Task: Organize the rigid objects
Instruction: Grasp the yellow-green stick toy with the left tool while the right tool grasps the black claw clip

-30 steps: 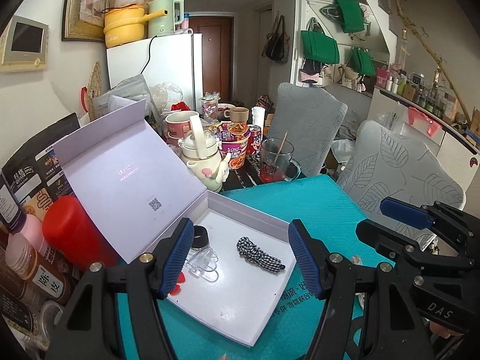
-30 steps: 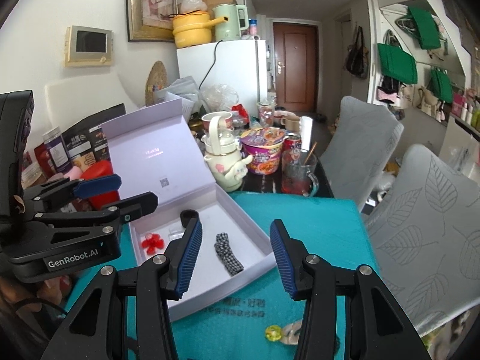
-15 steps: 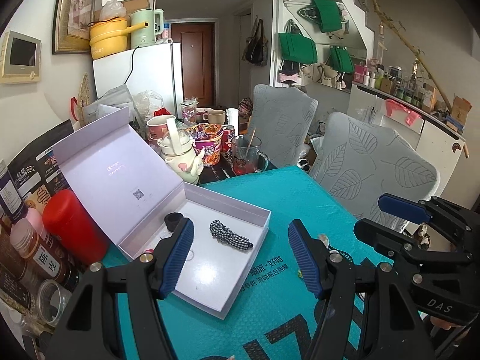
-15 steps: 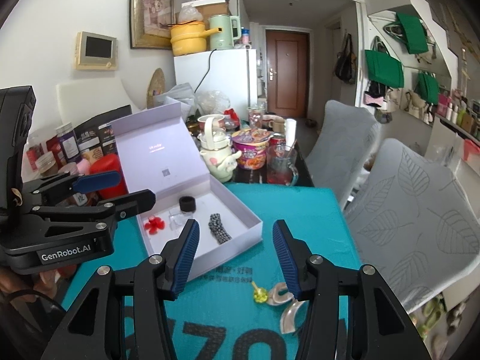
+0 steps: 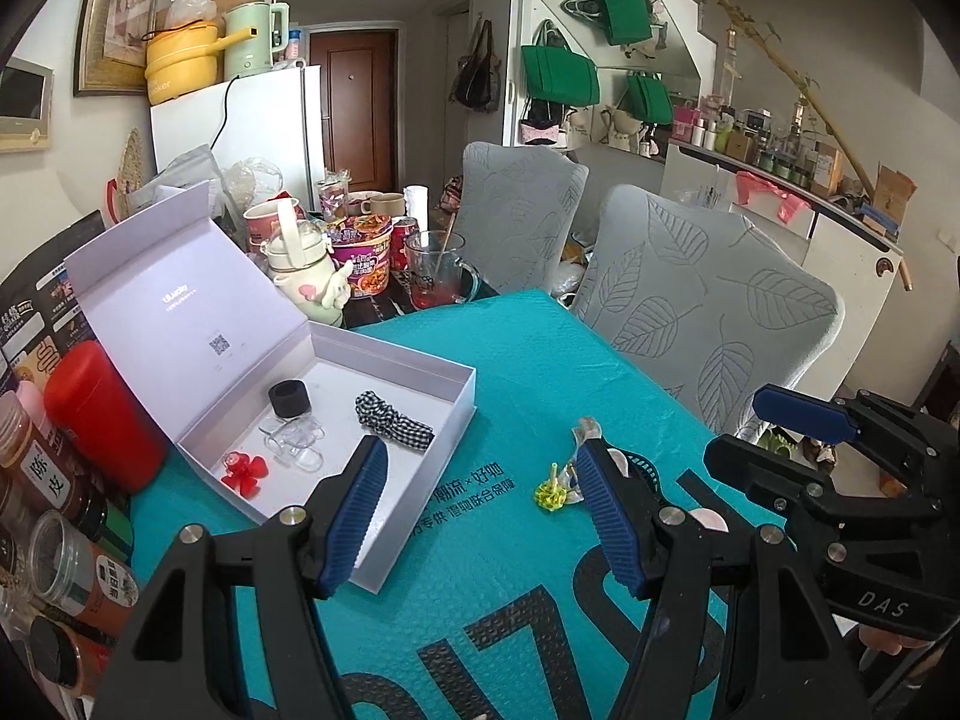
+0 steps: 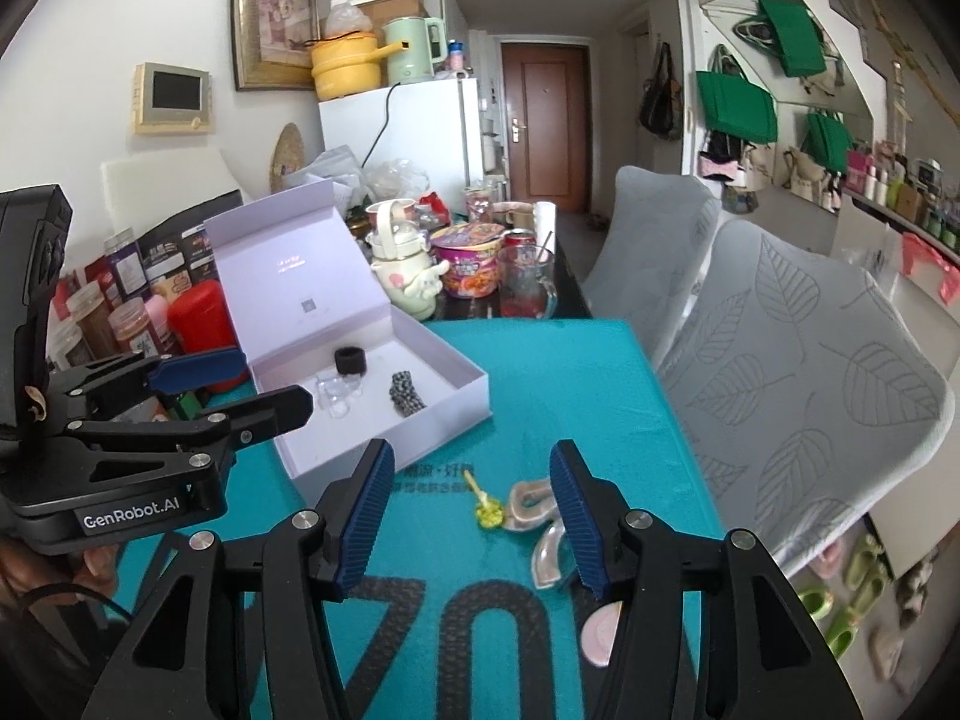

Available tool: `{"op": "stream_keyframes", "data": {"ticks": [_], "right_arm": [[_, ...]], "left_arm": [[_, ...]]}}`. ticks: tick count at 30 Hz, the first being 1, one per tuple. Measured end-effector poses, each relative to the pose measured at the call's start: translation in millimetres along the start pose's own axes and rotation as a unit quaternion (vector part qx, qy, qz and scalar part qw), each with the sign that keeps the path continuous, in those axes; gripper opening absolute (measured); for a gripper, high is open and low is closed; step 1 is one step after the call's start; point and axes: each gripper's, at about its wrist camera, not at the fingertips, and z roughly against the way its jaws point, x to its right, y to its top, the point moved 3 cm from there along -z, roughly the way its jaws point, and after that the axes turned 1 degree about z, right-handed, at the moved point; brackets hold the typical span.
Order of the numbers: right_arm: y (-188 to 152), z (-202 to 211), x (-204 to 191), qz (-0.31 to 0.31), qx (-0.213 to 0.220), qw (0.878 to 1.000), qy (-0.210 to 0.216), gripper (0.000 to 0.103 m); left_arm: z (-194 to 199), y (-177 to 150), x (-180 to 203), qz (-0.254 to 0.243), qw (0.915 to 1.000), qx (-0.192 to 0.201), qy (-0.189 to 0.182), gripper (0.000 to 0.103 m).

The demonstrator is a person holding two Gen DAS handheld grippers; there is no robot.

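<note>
Teal mat: a textured teal sheet with black print covers the desk under both claws.
Left claw: the left claw stands half-spread and empty, only mat between its blue ribbed pads.
Right claw: the right claw has its jaws opening; nothing is pressed between them, though the loose pieces lie just ahead of and below its right pad.
Loose pieces: a small yellow-green flower-shaped clip on a short stick, a pinkish translucent curved hair clip touching it, and a second clear curved clip partly hidden behind the right pad.
Place: these lie on the mat just ahead of the right claw, toward its right pad, and well right of the box.
Box: an open white rectangular cardboard box with a raised lid sits ahead and left of the right claw; inside are a black ring, clear plastic clips, a black-and-white checked fabric hair tie and a red flower clip.
Handling: the clips look light, stiff, smooth plastic, likely slippery and apt to skate on the mat; I would pinch across the narrow width at mid-length.
Axis: the yellow-green clip's stick points away from the claw and to its left; the pinkish clip's curve runs across the claw's line.
Next: likely the flower clip goes to the box.
</note>
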Motion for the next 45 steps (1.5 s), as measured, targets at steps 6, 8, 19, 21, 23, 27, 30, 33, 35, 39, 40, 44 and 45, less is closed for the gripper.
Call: {"op": "stream_keyframes", "data": {"ticks": [6, 8, 19, 21, 23, 27, 30, 33, 35, 39, 40, 44, 45], "right_arm": [[-16.5, -1.7, 14.6, -0.015, -0.012, 1.000, -0.007, 0.055], [-21.5, -2.6, 19.3, -0.019, -0.016, 1.000, -0.011, 0.056], [-47.9, -31.2, 44.7, -0.042, -0.042, 0.998, -0.016, 0.057], [-52.0, -38.1, 49.4, -0.046, -0.047, 0.998, -0.015, 0.057], [-55.4, -43.7, 53.3, -0.050, -0.053, 0.997, -0.014, 0.057], [-61.5, -55.7, 61.7, -0.058, -0.065, 0.996, -0.010, 0.057], [-66.1, -64.8, 67.9, -0.062, -0.074, 0.995, -0.014, 0.057], [-70.3, -73.4, 74.3, -0.066, -0.083, 0.994, -0.016, 0.057], [-72.7, -80.5, 78.7, -0.070, -0.093, 0.993, -0.016, 0.057], [-76.3, -91.8, 87.8, -0.081, -0.106, 0.991, -0.019, 0.057], [-77.1, -94.1, 90.2, -0.083, -0.108, 0.991, -0.020, 0.057], [-80.8, -105.2, 98.2, -0.087, -0.120, 0.989, -0.020, 0.057], [-81.7, -108.1, 100.3, -0.089, -0.123, 0.988, -0.020, 0.057]], "left_arm": [[-13.6, -13.3, 8.5, 0.003, 0.9997, -0.018, -0.015, 0.065], [-18.2, -17.3, 10.8, 0.003, 0.9996, -0.023, -0.018, 0.065], [-57.7, -37.4, 20.5, -0.013, 0.9979, -0.060, -0.019, 0.065], [-66.3, -40.0, 21.0, -0.014, 0.9973, -0.069, -0.020, 0.065], [-73.7, -42.0, 21.3, -0.013, 0.9968, -0.076, -0.020, 0.065], [-89.5, -45.1, 23.2, -0.013, 0.9955, -0.091, -0.024, 0.065], [-101.3, -47.1, 26.1, -0.015, 0.9946, -0.100, -0.022, 0.065], [-113.3, -48.3, 27.8, -0.015, 0.9937, -0.108, -0.025, 0.065], [-120.3, -49.1, 29.3, -0.014, 0.9931, -0.114, -0.026, 0.065], [-134.1, -51.5, 30.5, -0.014, 0.9922, -0.121, -0.028, 0.065], [-137.2, -52.0, 31.0, -0.014, 0.9919, -0.123, -0.028, 0.065], [-149.4, -54.2, 32.6, -0.010, 0.9905, -0.131, -0.039, 0.065], [-152.4, -54.8, 32.9, -0.009, 0.9901, -0.134, -0.042, 0.065]]}}
